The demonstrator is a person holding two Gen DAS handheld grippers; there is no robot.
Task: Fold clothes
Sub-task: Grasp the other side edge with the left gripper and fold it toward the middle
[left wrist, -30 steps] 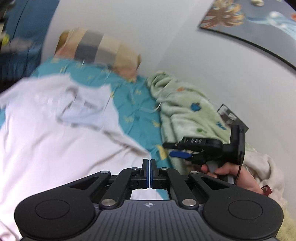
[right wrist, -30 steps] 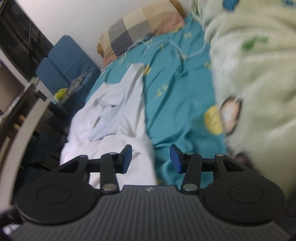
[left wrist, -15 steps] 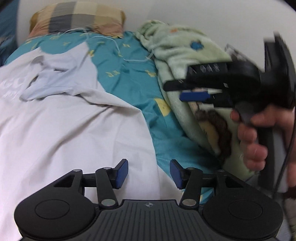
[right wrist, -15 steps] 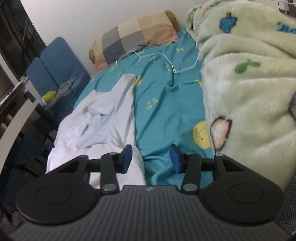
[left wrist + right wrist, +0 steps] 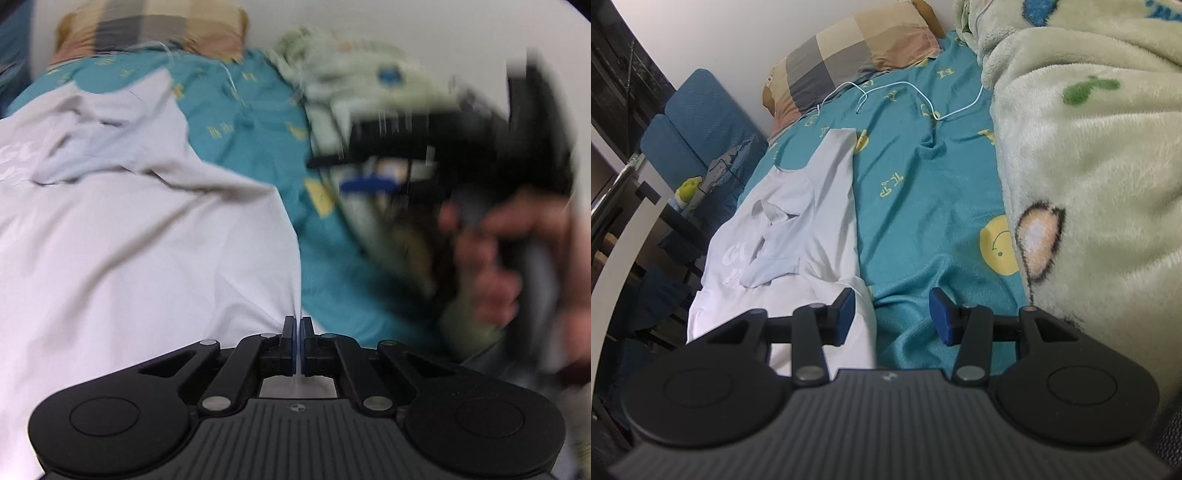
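Pinching the near right hem of the thin white cotton T-shirt [image 5: 140,236], the left gripper [image 5: 296,345] is now clenched on that edge after standing spread half a second ago; its jaws have just been closing. The shirt is lying crumpled on the teal printed bedsheet [image 5: 923,192], looking light, limp and easily dragged, best taken by hem corners. The right gripper [image 5: 892,314] is hovering released beside it, near the pale green fleece blanket [image 5: 1089,166].

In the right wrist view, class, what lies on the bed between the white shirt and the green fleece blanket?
Only teal bedsheet separates the white shirt from the green fleece blanket; a thin white cable crosses its far end near the pillow.
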